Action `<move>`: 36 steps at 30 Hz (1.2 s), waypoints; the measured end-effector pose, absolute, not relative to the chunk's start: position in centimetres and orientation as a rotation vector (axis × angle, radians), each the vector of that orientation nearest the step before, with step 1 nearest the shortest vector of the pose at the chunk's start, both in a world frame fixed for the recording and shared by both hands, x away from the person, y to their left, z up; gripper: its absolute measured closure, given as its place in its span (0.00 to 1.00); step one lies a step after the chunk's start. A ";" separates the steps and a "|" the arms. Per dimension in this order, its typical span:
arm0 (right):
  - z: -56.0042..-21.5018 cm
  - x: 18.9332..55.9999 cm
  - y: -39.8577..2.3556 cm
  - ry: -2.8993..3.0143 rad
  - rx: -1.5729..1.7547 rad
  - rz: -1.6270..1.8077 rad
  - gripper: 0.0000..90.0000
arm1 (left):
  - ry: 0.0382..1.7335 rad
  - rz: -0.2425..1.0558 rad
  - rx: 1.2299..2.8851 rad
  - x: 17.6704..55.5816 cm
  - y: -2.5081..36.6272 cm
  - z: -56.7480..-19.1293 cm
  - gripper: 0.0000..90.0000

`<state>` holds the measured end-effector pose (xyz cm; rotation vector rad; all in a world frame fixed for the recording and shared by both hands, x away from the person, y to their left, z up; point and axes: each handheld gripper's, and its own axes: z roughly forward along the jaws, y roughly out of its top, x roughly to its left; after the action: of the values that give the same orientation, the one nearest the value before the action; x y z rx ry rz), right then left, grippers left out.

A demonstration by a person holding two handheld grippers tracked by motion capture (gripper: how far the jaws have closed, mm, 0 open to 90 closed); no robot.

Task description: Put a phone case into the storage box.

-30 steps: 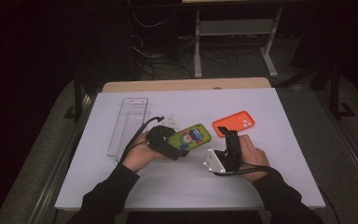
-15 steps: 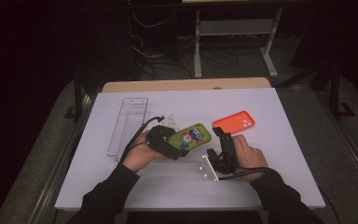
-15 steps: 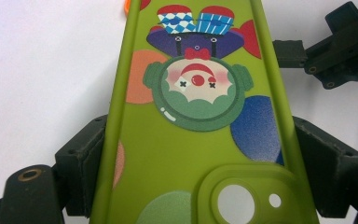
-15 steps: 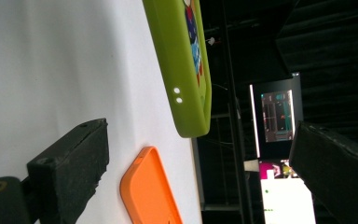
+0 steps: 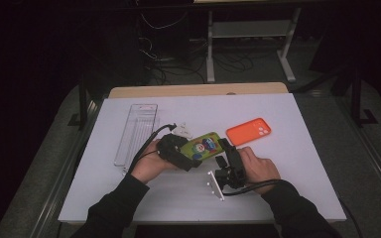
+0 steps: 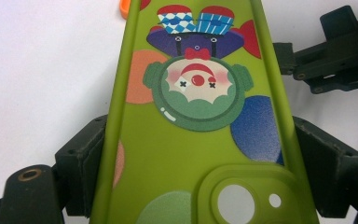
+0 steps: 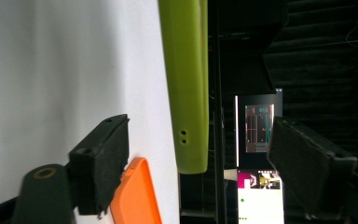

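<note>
A green phone case with a clown picture (image 5: 204,146) (image 6: 191,140) is held just over the white table, and my left gripper (image 5: 191,154) (image 6: 200,156) is shut on its long sides near the camera cutout. My right gripper (image 5: 225,148) (image 7: 200,144) stands at the case's right end, turned on its side. Its jaws have just been closing. They straddle the green case's thin edge (image 7: 189,88) with a gap on both sides. An orange phone case (image 5: 248,131) (image 7: 133,196) lies flat just beyond it.
A clear plastic tray (image 5: 136,134) lies at the left of the white table (image 5: 302,168). A small white object (image 5: 182,131) sits behind the left gripper. Both sleeves come in from the front edge. Dark floor, cables and a stand lie beyond the table.
My right gripper has shifted left from beside the orange case to the end of the green case, and its jaws now sit around that end. The left gripper and green case stayed put.
</note>
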<state>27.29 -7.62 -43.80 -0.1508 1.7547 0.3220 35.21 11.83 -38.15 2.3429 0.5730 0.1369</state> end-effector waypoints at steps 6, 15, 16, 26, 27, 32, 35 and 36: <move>-44.0 27.0 -7.4 1.759 -0.176 0.325 0.33 | 0.563 0.130 2.337 35.0 11.5 -38.2 0.18; -44.4 26.6 -7.0 1.760 -0.208 0.313 0.56 | 0.547 0.124 2.349 34.8 11.2 -38.3 0.18; -44.4 26.5 -7.0 1.759 -0.212 0.314 0.58 | 0.545 0.125 2.353 34.8 11.2 -38.3 0.17; -44.5 26.4 -6.7 1.762 -0.234 0.307 0.78 | 0.540 0.119 2.356 34.7 11.0 -38.4 0.17; -44.5 26.3 -6.7 1.762 -0.235 0.308 0.80 | 0.541 0.118 2.355 34.7 11.0 -38.4 0.17; -44.4 26.2 -6.7 1.758 -0.242 0.303 0.84 | 0.529 0.110 2.360 34.9 11.2 -38.3 0.17; -44.4 26.2 -6.7 1.756 -0.224 0.315 0.84 | 0.537 0.115 2.317 34.8 11.3 -38.3 0.16; -44.3 26.1 -6.8 1.757 -0.220 0.316 0.84 | 0.538 0.125 2.316 34.8 11.4 -38.2 0.15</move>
<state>26.15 -6.77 -44.29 -0.2197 1.7570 0.3163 34.76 11.40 -38.17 2.3157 0.5376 0.1247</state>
